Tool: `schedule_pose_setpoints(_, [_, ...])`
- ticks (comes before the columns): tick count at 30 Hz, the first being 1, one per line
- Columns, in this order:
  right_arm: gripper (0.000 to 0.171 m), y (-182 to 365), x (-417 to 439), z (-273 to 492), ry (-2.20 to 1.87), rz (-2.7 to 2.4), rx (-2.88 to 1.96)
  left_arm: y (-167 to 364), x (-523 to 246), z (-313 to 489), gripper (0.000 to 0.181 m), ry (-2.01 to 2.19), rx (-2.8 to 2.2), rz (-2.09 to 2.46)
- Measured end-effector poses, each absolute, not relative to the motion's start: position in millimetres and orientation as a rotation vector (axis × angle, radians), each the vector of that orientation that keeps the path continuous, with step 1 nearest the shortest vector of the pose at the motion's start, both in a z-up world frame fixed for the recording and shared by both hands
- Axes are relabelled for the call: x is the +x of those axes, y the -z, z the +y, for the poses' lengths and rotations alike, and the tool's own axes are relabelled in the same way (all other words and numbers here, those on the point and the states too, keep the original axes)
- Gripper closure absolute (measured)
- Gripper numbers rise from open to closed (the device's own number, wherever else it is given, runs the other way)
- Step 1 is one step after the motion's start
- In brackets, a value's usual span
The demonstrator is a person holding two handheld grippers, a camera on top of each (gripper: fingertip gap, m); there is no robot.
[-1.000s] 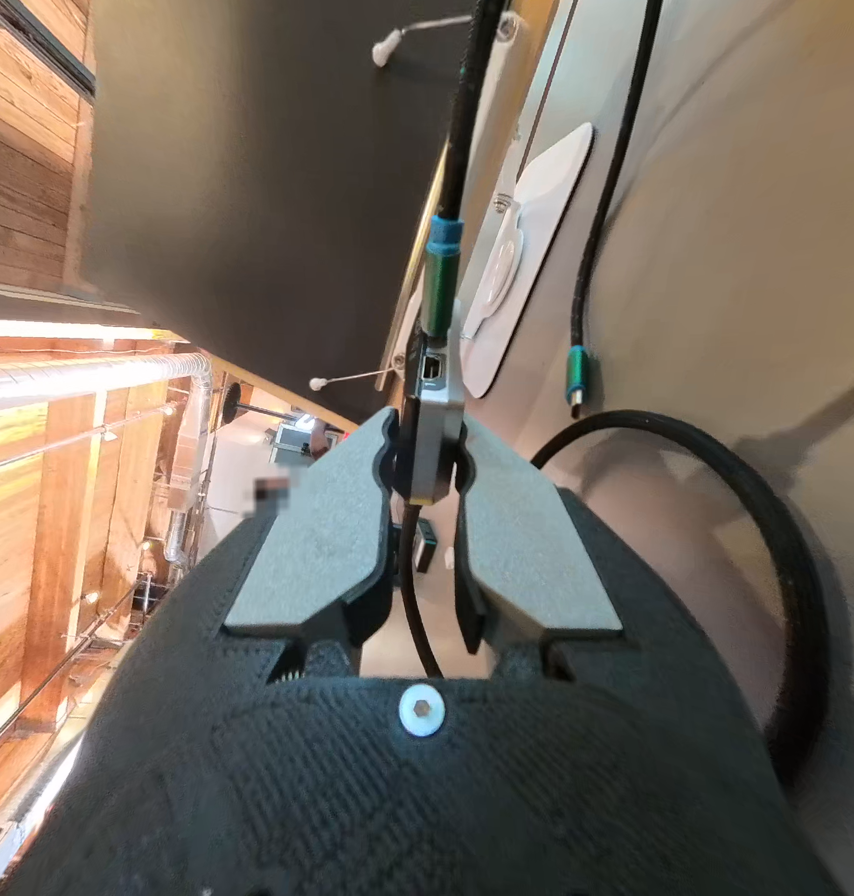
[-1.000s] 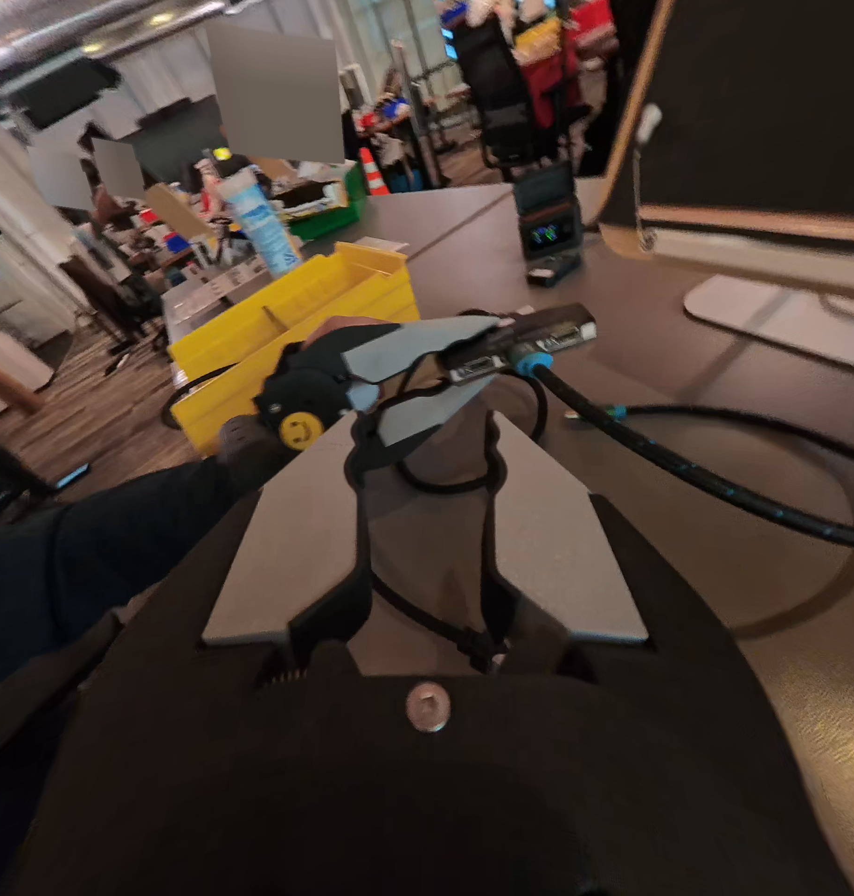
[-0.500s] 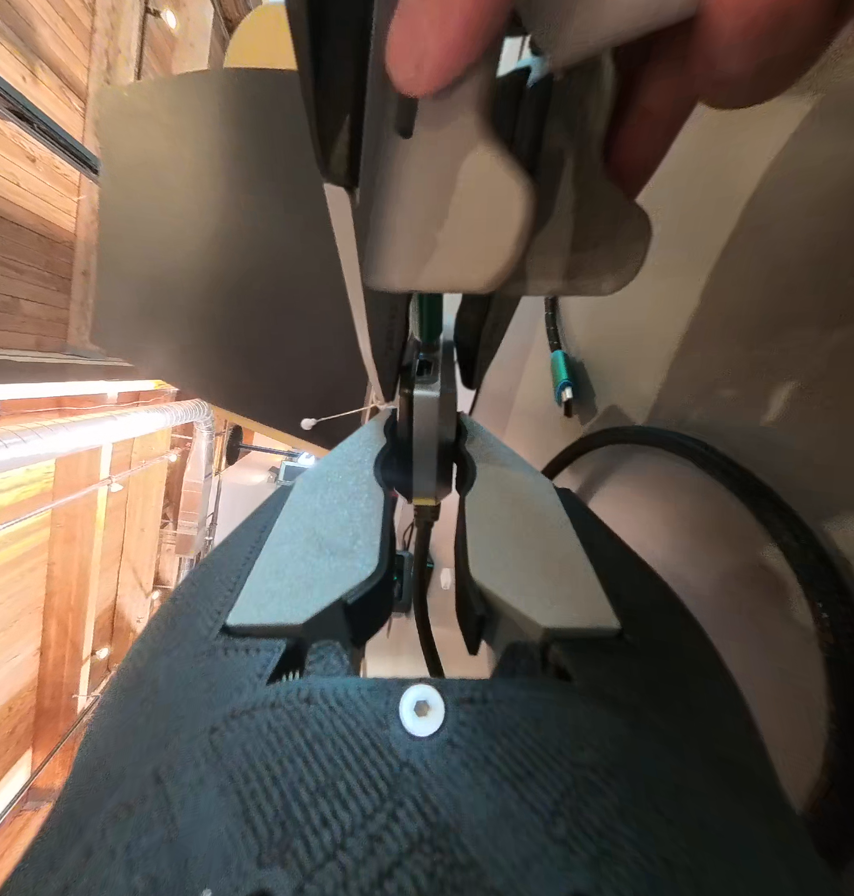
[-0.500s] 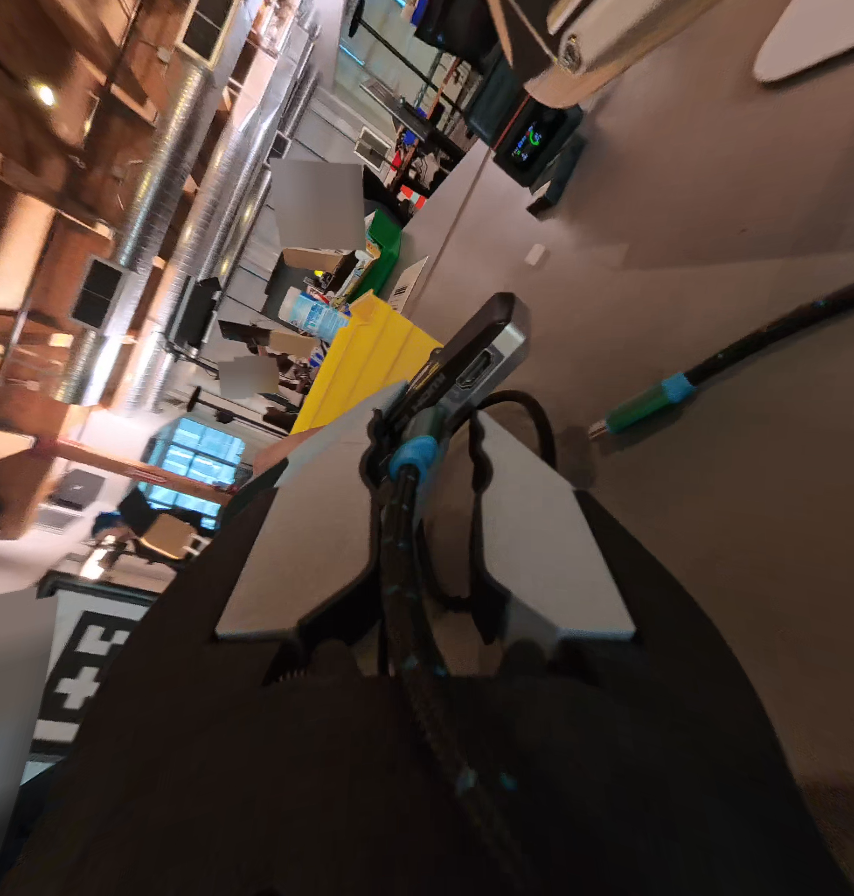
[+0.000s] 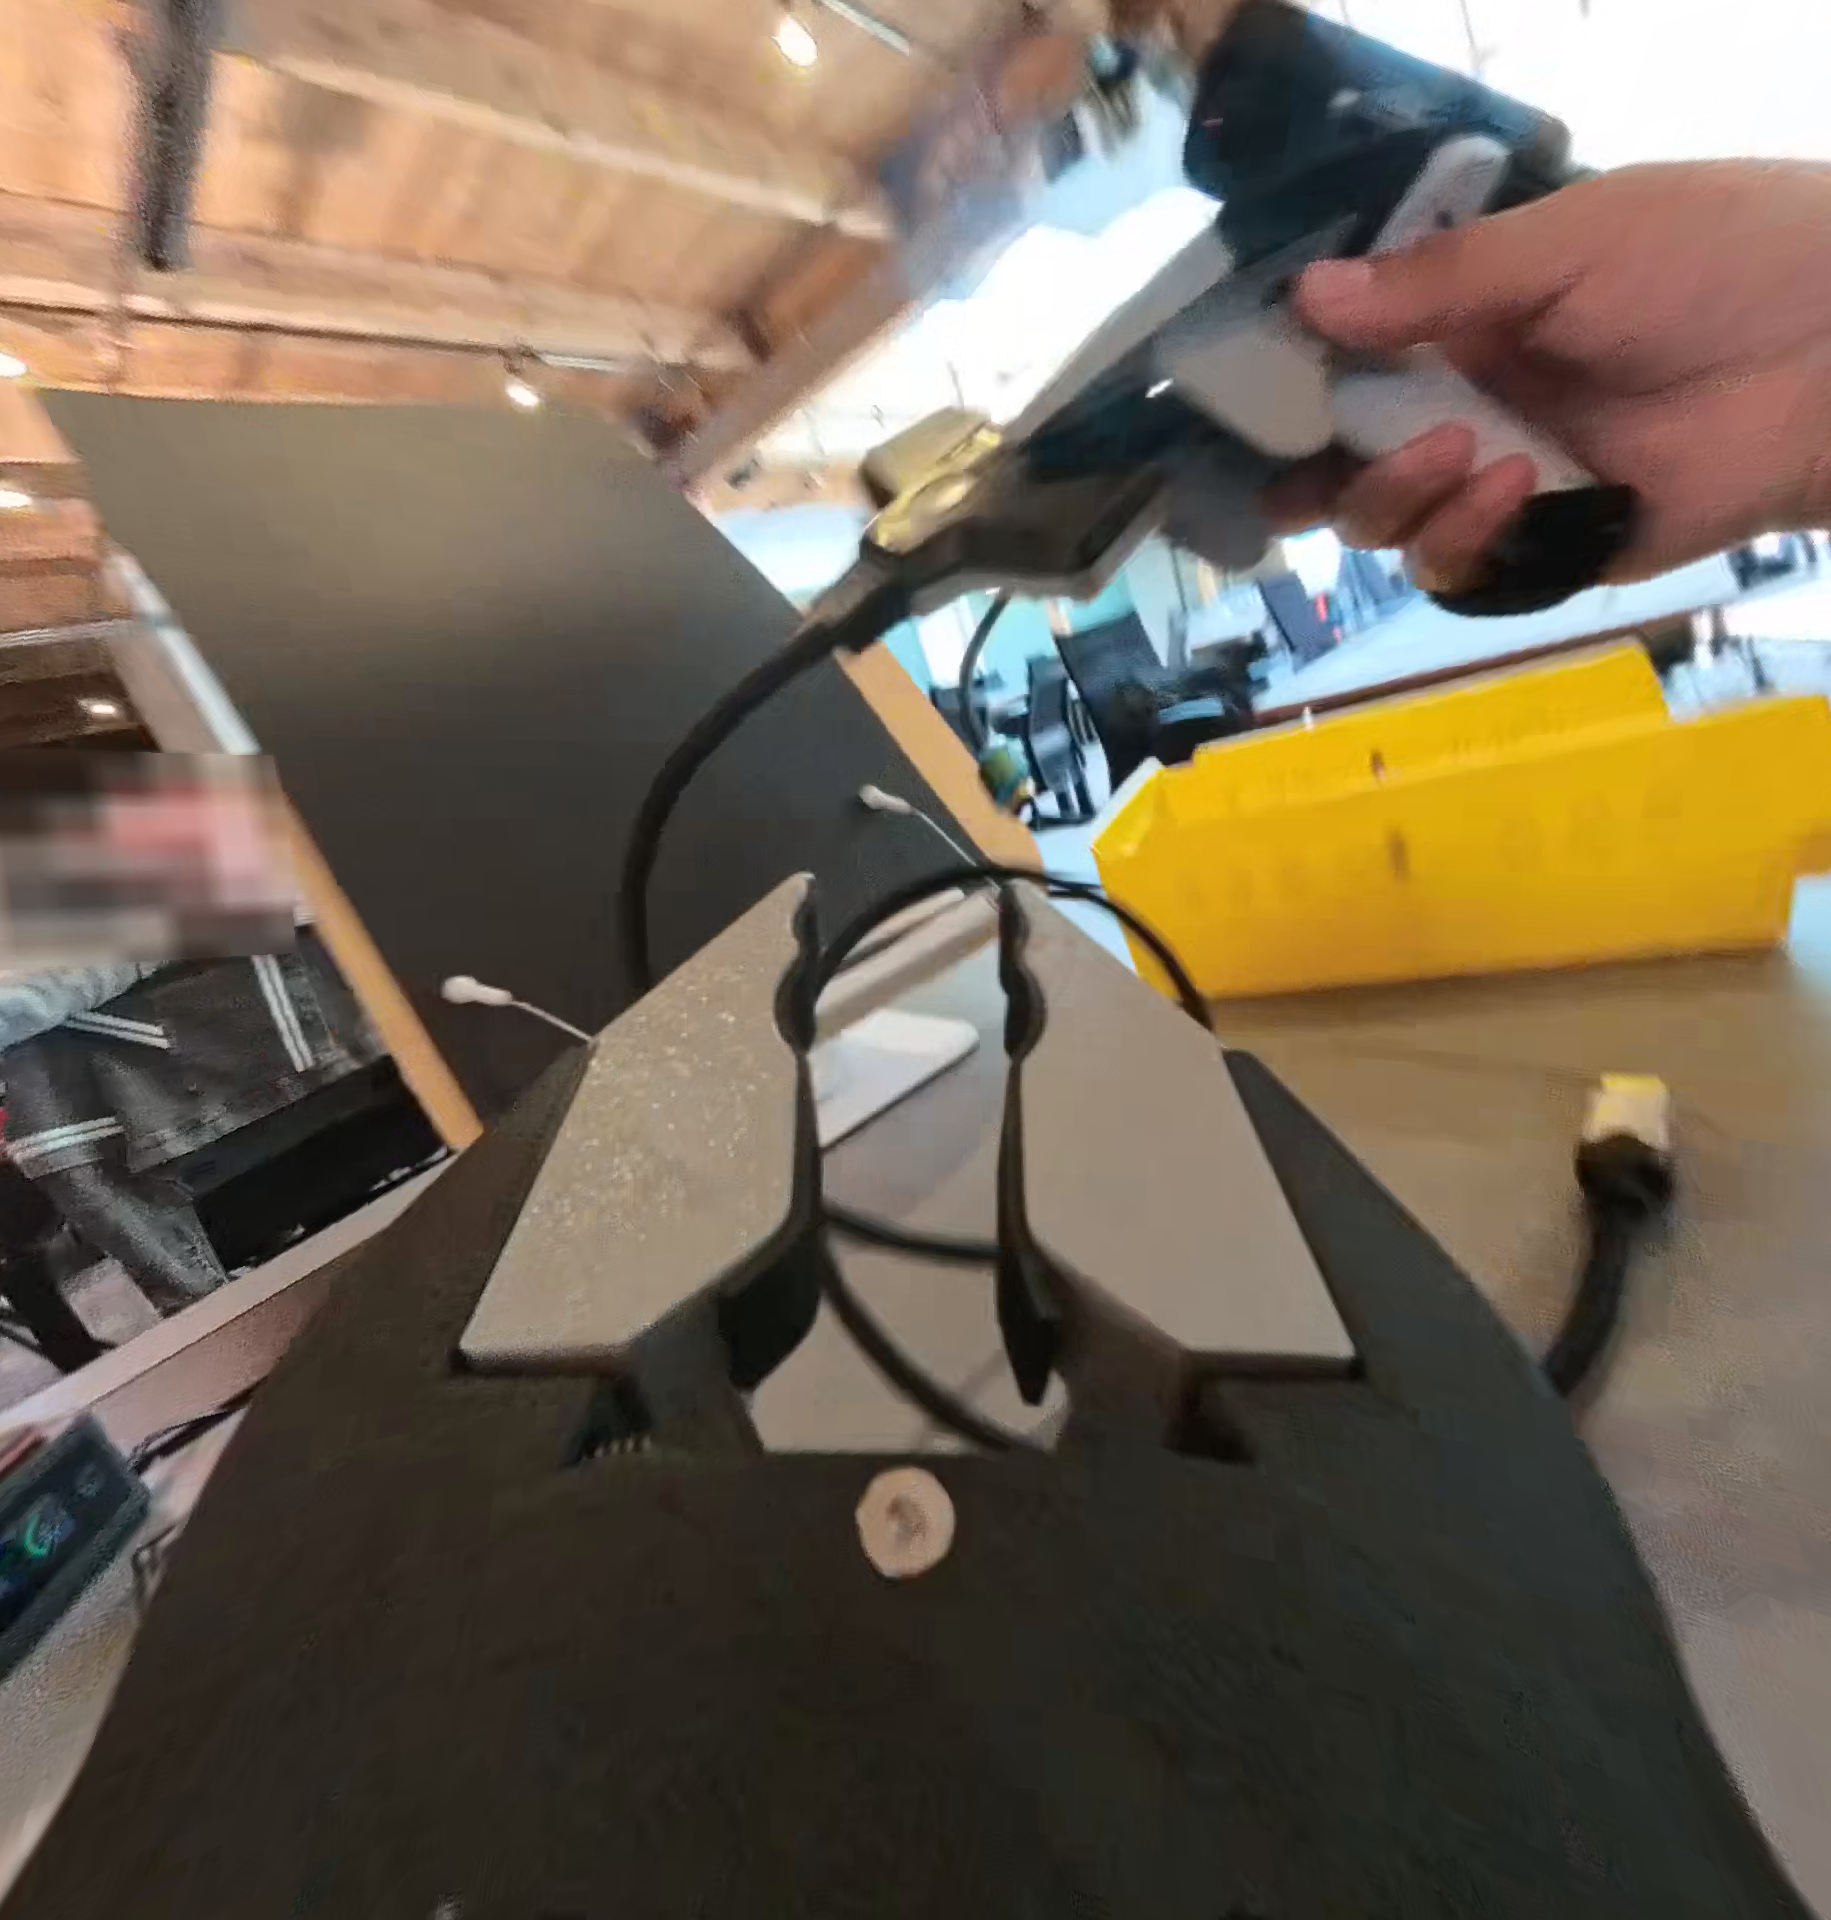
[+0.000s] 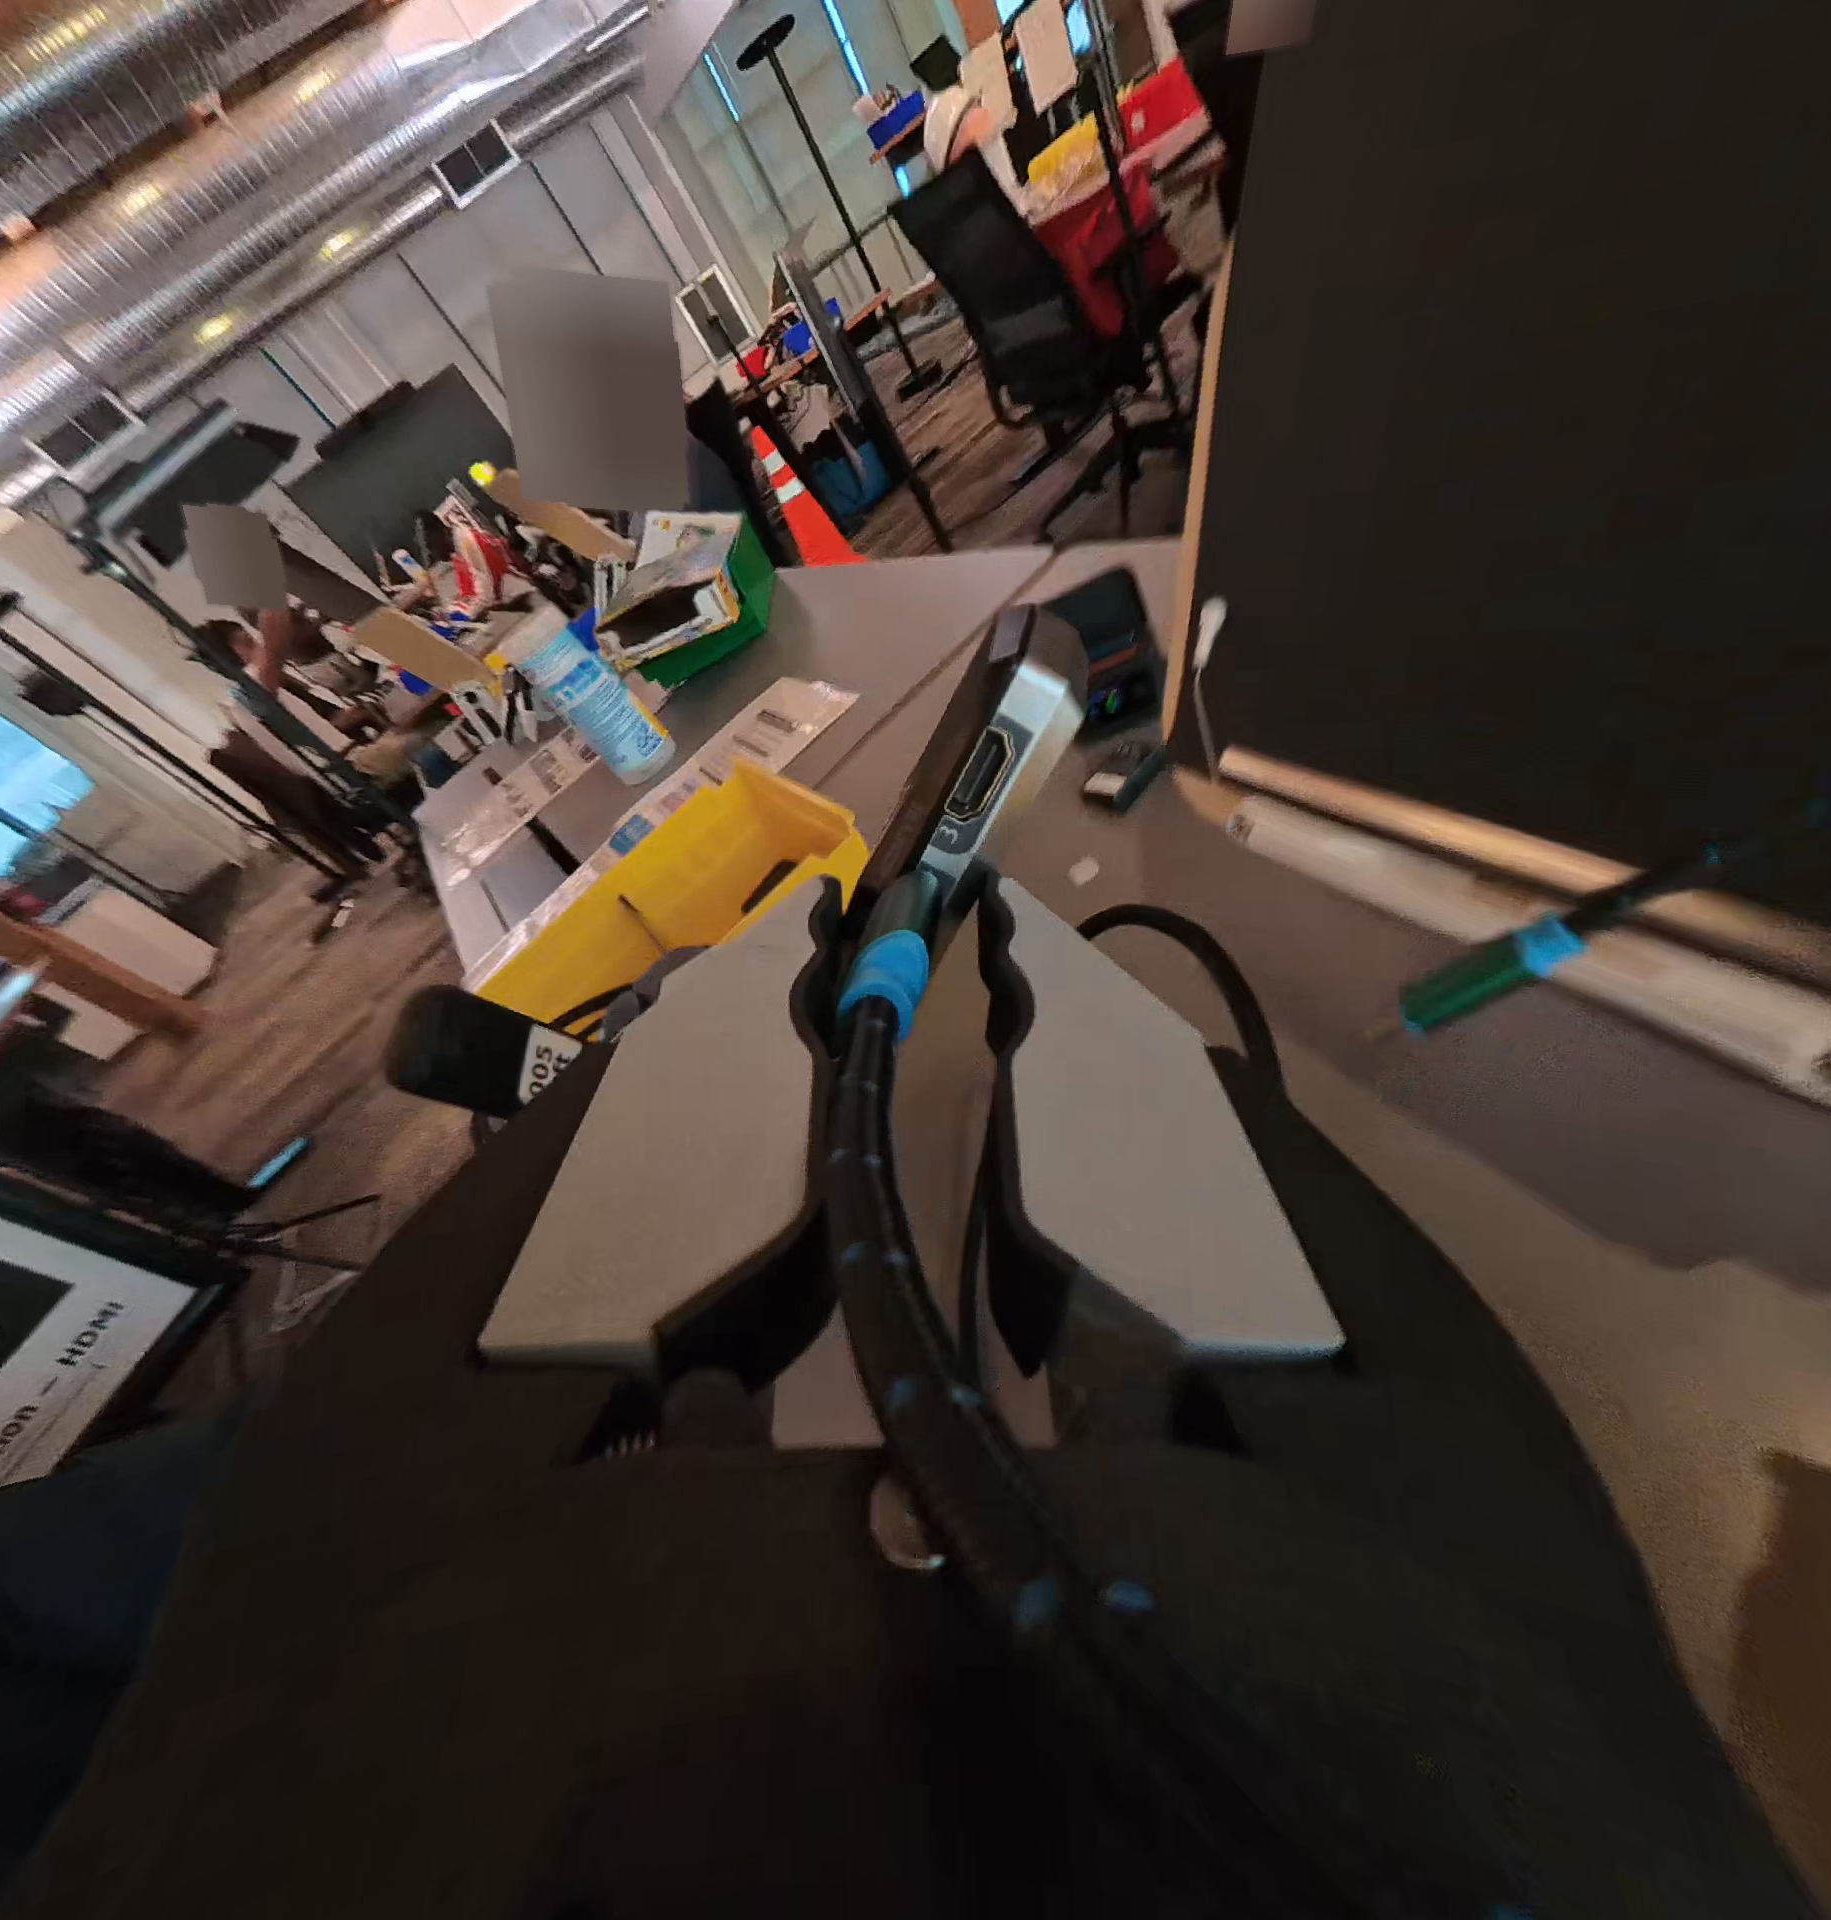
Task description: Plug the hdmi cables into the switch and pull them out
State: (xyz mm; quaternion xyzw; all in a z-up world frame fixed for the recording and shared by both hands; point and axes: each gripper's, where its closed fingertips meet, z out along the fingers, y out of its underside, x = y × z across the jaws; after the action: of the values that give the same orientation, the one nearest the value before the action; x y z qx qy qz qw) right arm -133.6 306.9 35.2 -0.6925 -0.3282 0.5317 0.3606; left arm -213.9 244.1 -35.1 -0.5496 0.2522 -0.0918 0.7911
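In the right wrist view my right gripper is shut on the blue-collared HDMI plug. The plug sits in the grey and black switch, which sticks out ahead in the air. Its black braided cable runs back between the fingers. In the left wrist view my left gripper is open and empty. A hand holds the right gripper high at upper right with the blurred switch and its hanging cable. A second, green plug is free at the right.
A yellow bin stands on the grey table, also in the right wrist view. A dark monitor with a white base stands behind. A loose cable end lies at the right. A small display device sits at the left. The grippers' ends are close to 15 cm from one another.
My left gripper has let go of the switch, opened and swung away. My right gripper has closed on the plugged-in plug and now carries the switch in the air.
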Motion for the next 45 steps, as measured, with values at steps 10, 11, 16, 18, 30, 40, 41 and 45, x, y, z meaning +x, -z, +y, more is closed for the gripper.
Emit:
schedule_pose_setpoints(10, [0.149,-237,-43,334,-1.193,-0.79,-1.579,83,-235,278,0.16,0.081,-1.462,0.488])
schedule_pose_setpoints(11, [0.149,-257,-34,338,-1.197,-0.77,-1.551,86,-234,279,0.162,0.064,-1.466,0.501])
schedule_pose_setpoints(16, [0.151,-324,5,364,-1.155,-0.662,-1.532,89,-235,281,0.164,0.12,-1.484,0.475])
schedule_pose_setpoints(18, [0.152,-346,18,372,-1.149,-0.626,-1.518,87,-240,281,0.165,0.128,-1.483,0.447])
schedule_pose_setpoints(30, [0.153,-433,72,381,-1.22,-0.477,-1.365,90,-241,282,0.168,0.081,-1.495,0.475])
schedule_pose_setpoints(40, [0.153,-416,98,424,-1.119,-0.372,-1.44,89,-244,282,0.169,0.079,-1.495,0.458])
schedule_pose_setpoints(41, [0.153,-421,99,424,-1.131,-0.368,-1.425,91,-244,283,0.169,0.079,-1.502,0.46])
schedule_pose_setpoints(45, [0.153,-446,108,424,-1.106,-0.356,-1.382,94,-244,284,0.17,0.05,-1.511,0.476])
